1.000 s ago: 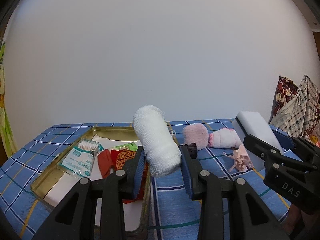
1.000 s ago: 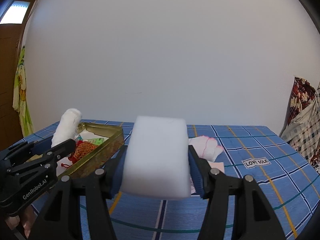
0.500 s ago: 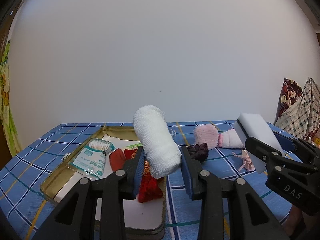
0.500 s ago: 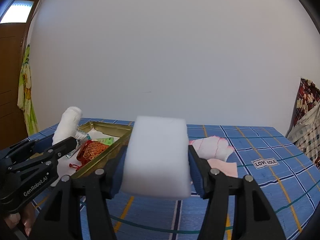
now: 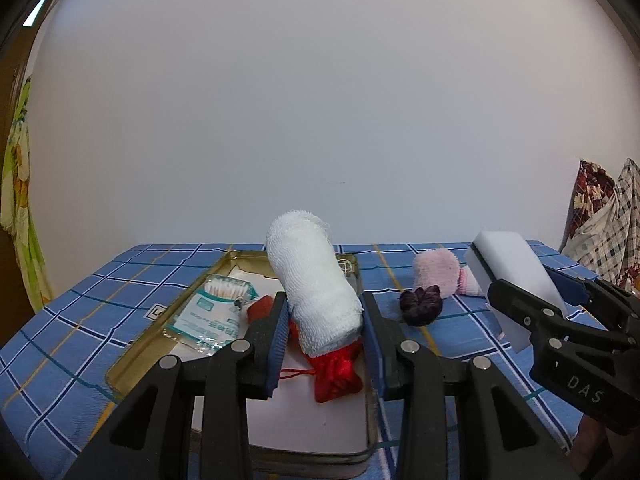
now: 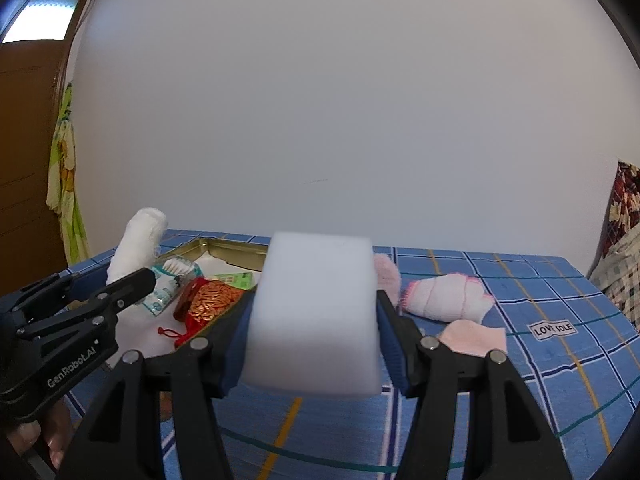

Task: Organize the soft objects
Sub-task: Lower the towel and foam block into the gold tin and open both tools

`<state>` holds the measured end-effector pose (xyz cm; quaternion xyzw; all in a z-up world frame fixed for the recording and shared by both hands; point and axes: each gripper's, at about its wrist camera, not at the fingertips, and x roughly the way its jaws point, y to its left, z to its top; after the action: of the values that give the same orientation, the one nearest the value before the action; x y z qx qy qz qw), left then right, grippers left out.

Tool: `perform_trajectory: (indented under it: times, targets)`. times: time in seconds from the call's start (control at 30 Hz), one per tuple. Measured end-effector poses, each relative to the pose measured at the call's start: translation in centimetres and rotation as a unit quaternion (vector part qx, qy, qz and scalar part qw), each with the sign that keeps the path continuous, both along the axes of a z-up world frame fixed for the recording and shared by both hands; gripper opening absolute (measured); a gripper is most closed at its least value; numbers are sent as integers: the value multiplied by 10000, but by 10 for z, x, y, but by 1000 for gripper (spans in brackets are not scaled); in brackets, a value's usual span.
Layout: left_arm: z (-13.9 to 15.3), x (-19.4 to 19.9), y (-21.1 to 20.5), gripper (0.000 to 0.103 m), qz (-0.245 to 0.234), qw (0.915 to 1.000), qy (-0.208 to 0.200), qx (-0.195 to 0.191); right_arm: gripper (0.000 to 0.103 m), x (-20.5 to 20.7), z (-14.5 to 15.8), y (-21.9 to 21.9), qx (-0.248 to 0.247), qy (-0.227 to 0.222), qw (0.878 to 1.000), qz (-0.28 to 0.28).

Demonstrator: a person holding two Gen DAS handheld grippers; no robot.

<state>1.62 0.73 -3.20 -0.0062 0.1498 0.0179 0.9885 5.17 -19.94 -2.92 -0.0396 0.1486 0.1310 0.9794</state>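
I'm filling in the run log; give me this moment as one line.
left gripper: shut on towel, over tin | right gripper: shut on sponge, above table | step: carry

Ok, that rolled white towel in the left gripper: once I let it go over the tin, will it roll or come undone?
The rolled white towel is a cylinder, so it could roll a little, though fuzzy terry probably grips. A loose flap at its top end suggests it may unroll slightly. The left gripper pinches only its lower end yet it stands stiffly, so it's likely light; the tin rim should contain it.

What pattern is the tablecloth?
Blue tablecloth with white, teal and yellow check lines; clearest in the right wrist view.
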Motion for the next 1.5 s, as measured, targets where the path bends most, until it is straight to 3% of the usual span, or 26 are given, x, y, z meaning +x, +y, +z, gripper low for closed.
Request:
perform_trajectory:
  times: [0.97, 1.17, 1.5]
  targets:
    - [4, -26, 56, 37, 410, 9990, 111, -99, 58, 10, -6, 59, -144, 277, 9977, 598]
    - [1, -5, 63, 37, 368, 9990, 243, 8, 58, 26, -9, 68, -173, 495, 9958, 751]
    - [16, 35, 86, 37, 38, 9966, 799, -176, 58, 55, -3, 81, -59, 802, 9926, 910]
